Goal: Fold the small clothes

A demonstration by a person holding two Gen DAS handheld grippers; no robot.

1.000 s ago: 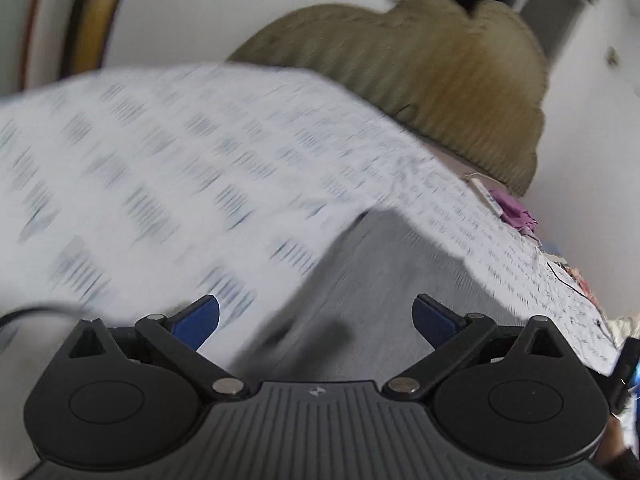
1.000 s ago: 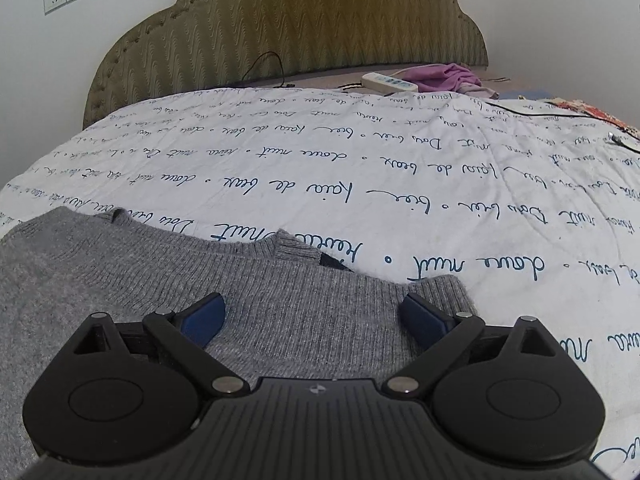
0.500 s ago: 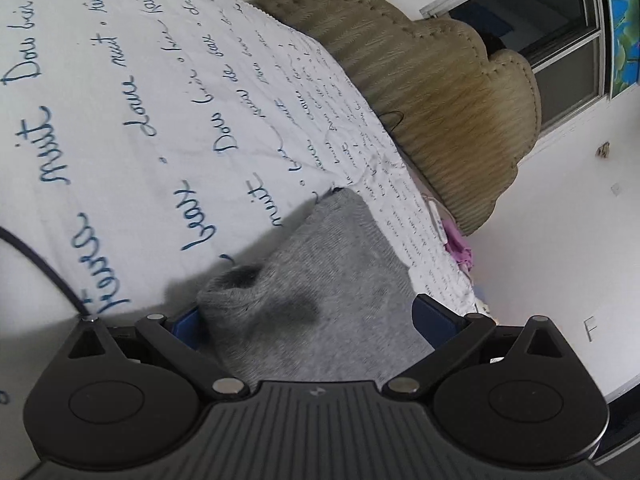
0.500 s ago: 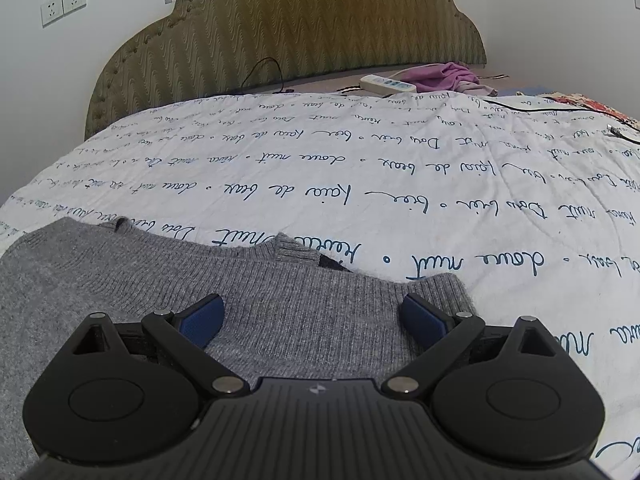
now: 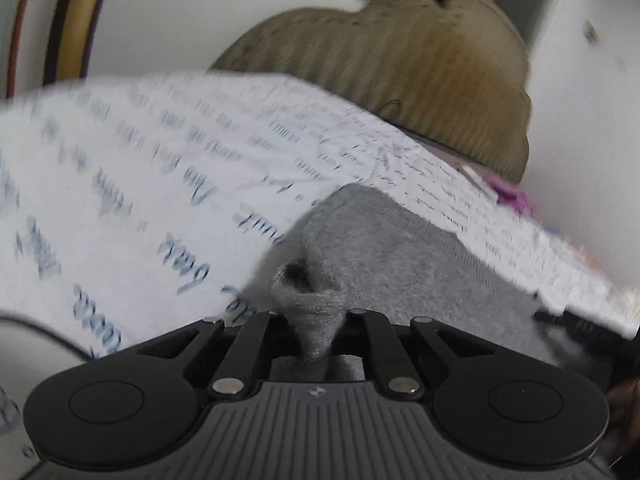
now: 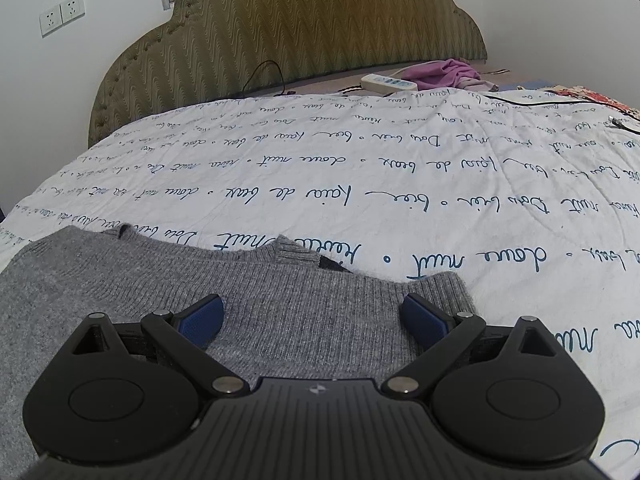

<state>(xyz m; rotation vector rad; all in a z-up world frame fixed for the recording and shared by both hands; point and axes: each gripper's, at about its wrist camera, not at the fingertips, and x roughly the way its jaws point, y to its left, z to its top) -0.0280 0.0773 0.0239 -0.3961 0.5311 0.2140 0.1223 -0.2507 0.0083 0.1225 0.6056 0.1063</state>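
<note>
A grey knit sweater (image 6: 120, 276) lies flat on the white bedspread (image 6: 360, 168) printed with blue script. In the left wrist view my left gripper (image 5: 316, 320) has its jaws closing tight on the bunched sleeve cuff (image 5: 308, 292) of the sweater (image 5: 400, 248), and the pads press on the knit. My right gripper (image 6: 314, 318) stands open low over the sweater's upper edge, just below the ribbed collar (image 6: 296, 254). Fabric lies under its blue pads (image 6: 204, 316), and nothing is pinched between them.
An olive padded headboard (image 6: 280, 32) closes the far end of the bed. Near it lie a white power strip (image 6: 388, 82), a purple cloth (image 6: 444, 74) and a black cable (image 6: 540, 100). Wall sockets (image 6: 62, 14) sit at the upper left.
My left gripper went from wide open around the sleeve end to shut on the cuff, and its view swung and blurred. The right gripper has not moved.
</note>
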